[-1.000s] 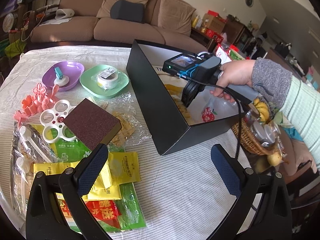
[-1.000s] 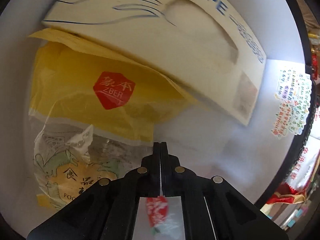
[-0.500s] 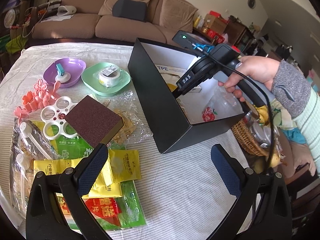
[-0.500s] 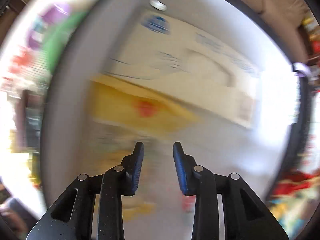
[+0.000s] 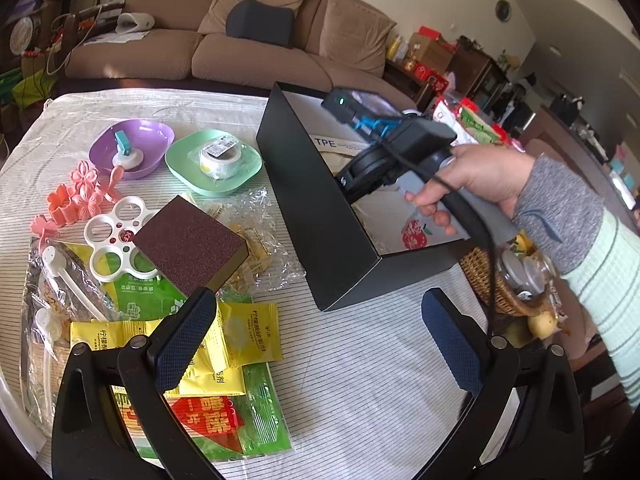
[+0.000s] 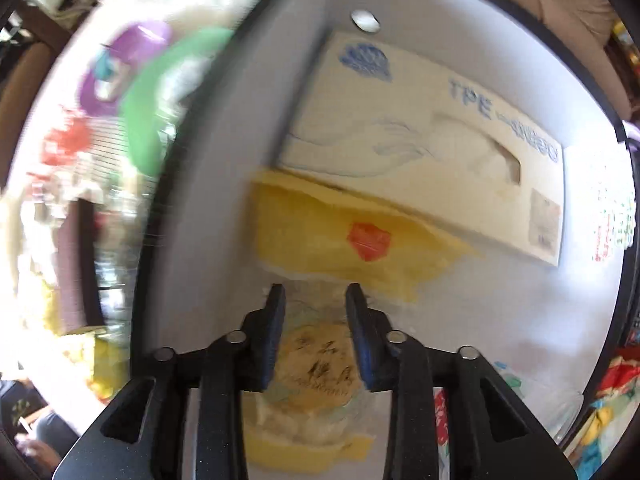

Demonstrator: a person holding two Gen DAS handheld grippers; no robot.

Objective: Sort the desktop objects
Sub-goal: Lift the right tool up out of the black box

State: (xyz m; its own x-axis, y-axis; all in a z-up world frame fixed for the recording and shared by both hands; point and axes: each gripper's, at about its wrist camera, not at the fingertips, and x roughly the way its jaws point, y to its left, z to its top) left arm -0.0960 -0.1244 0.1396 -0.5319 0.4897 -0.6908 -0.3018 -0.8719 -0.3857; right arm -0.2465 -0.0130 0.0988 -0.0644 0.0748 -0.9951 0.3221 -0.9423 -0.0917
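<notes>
Right gripper [image 6: 315, 300] has risen inside the black box [image 5: 320, 216], jaws opening, empty; left gripper [image 5: 320, 320] open. Clear the rim before retracting.

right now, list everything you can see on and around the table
black box: 1, white inside, centre-right
TPE carton: 1, cream, in box
yellow bag: 1, in box
purple dish: 1, far left
green dish: 1, holds a tape roll
brown sponge block: 1, on packets
pink flower clips: several, left edge
yellow sachets: several, near left
wicker basket: 1, right of box
left tongs: open, empty
right tongs: opening, empty, over box
hand: 1, grey cuff
</notes>
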